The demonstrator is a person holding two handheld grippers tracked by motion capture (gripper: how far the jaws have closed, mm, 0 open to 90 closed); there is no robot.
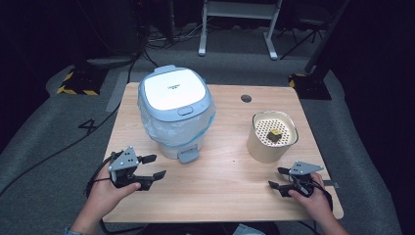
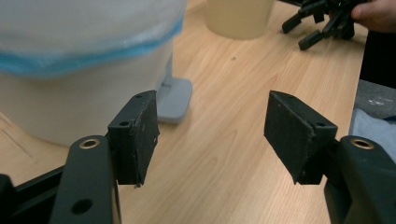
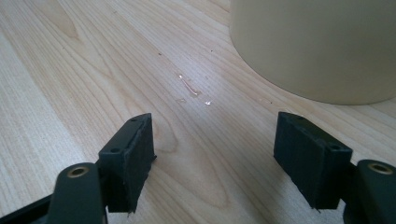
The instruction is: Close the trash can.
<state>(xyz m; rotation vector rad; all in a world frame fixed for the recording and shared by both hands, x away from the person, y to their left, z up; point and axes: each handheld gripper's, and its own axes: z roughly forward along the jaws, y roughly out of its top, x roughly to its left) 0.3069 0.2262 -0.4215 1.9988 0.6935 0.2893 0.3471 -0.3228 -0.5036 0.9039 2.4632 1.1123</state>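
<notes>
Left tool (image 1: 152,166), at the lower left of the high view, has its jaws apart and empty just beside the grey pedal (image 1: 188,155) of the smooth white bin (image 1: 175,110) with its crinkly bag; pressing that pedal squarely would likely lift the lid. Right tool (image 1: 278,178), lower right, is also spread and empty near the matte cream cylinder (image 1: 272,136) on the wood-grain worktop (image 1: 220,171).

One wooden table (image 1: 220,191); one lidded pedal bin (image 1: 174,110), far left; one beige container (image 1: 271,136), right; two grippers: left gripper (image 1: 152,166), right gripper (image 1: 277,177).
</notes>
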